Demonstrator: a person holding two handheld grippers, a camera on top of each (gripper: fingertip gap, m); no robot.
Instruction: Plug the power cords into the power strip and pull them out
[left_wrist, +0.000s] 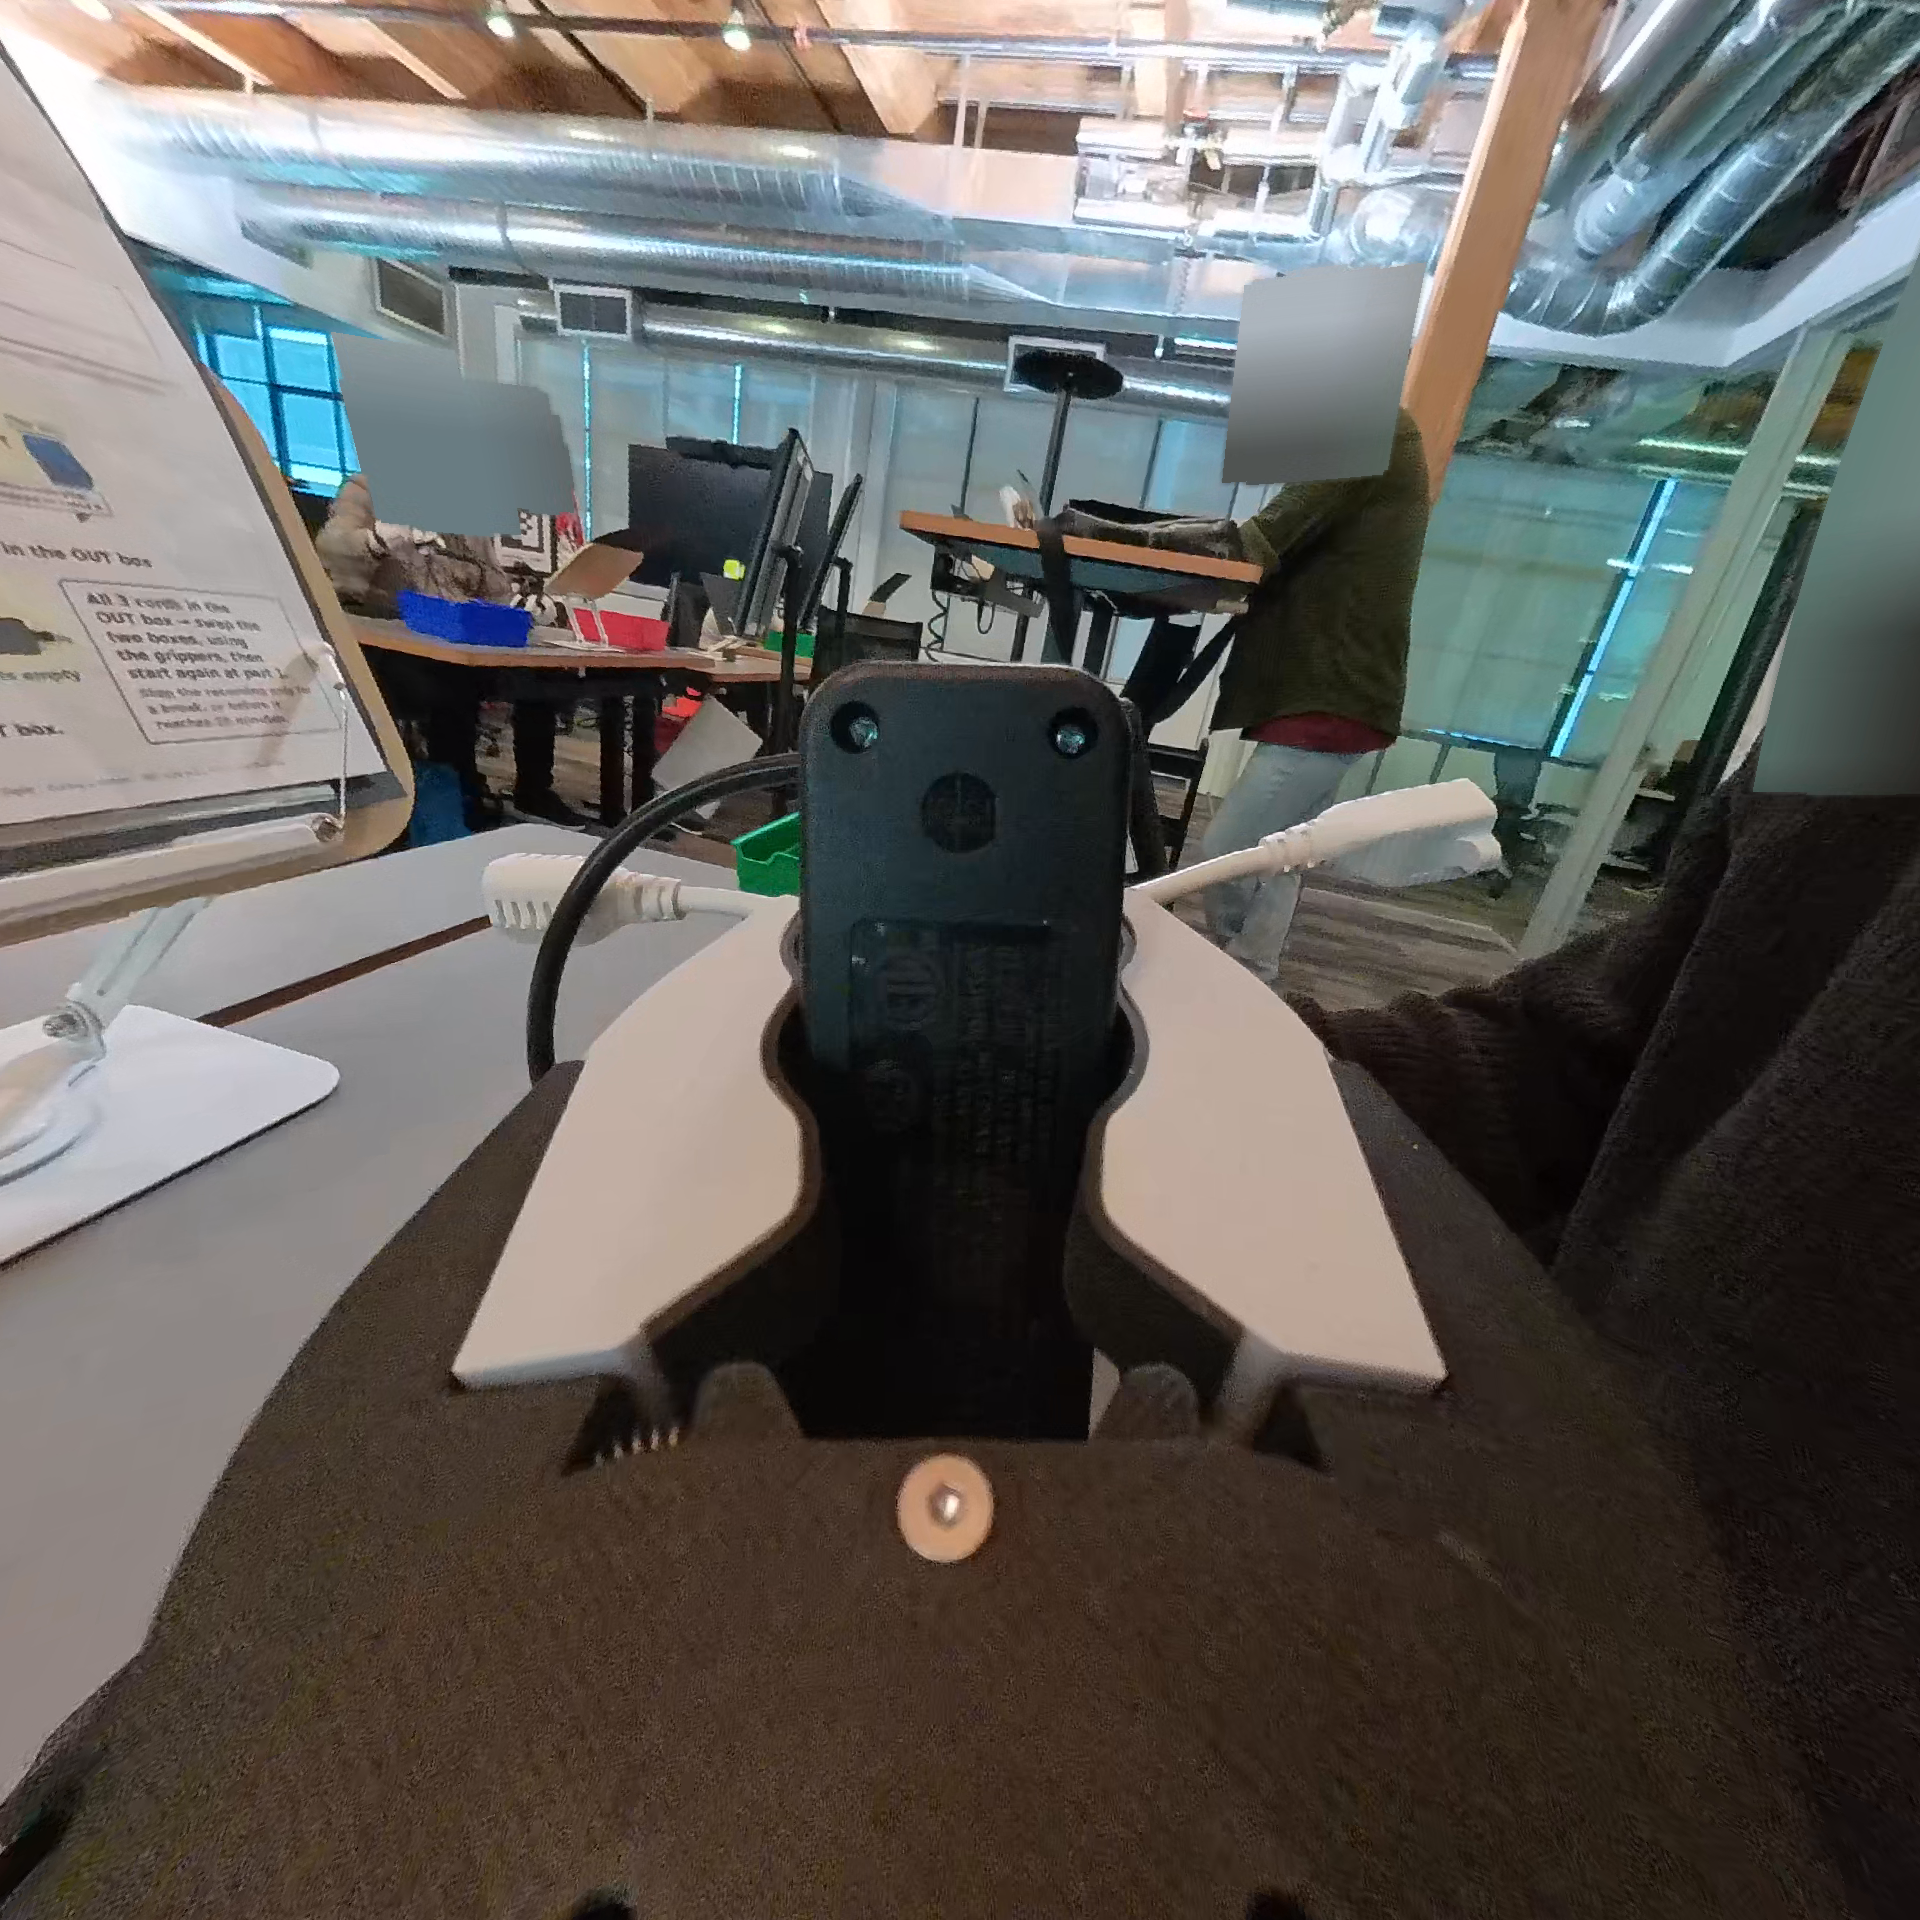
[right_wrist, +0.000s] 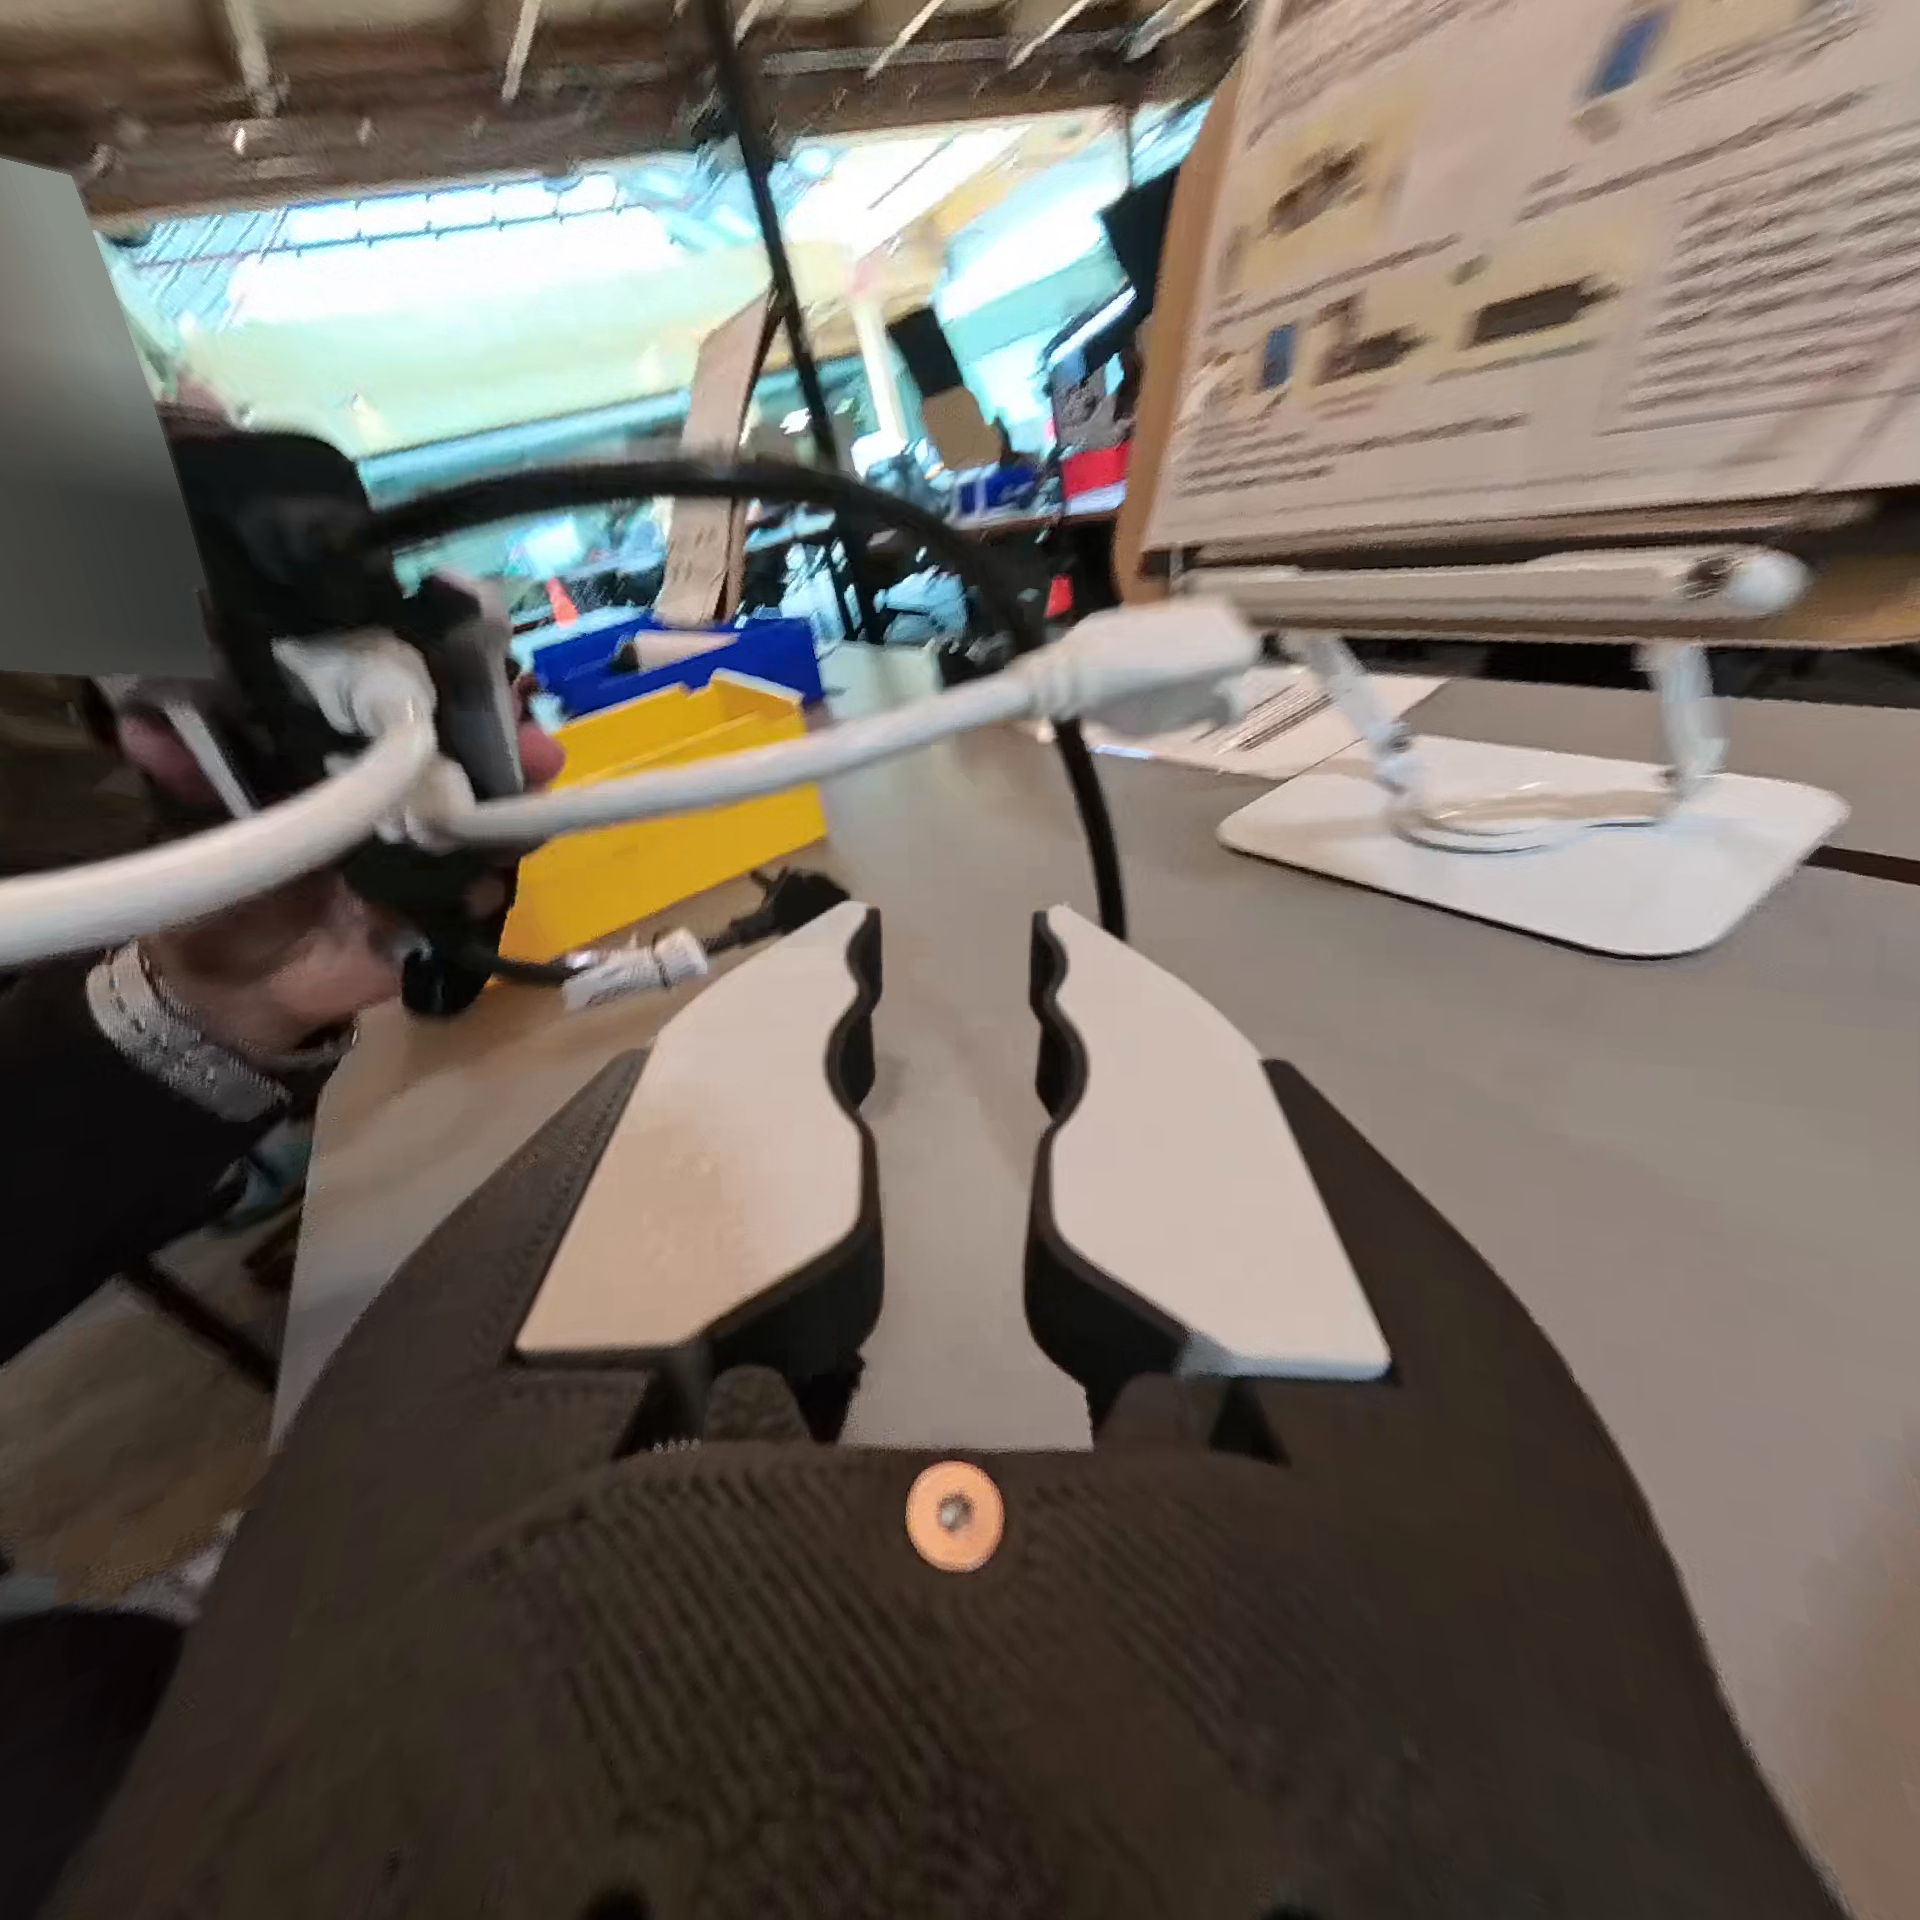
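Clearly the pulling-out half of the task was in hand. Nearest in the left wrist view, the left gripper was clamped on the black power strip, holding it upright off the grey surface with its labelled back to the camera. From behind the strip, one white cord end stuck out to its left and another white cord end to its right, while the strip's black cable looped down on its left. Whether the white cords were seated in the sockets could not be told from this side.

In the right wrist view, the right gripper was empty, its jaws parted over bare surface. Beyond it, left of the gripper, the strip was raised in the other gripper, with white cords arching away from it; motion blur hid the sockets. A yellow bin sat behind the strip, a blue bin farther back, and a document stand stood to the right.

Judging by this, the next move called for bringing the open right gripper up to a white plug at the strip, closing on the plug body, not the cord, and pulling straight out while the left held firm.
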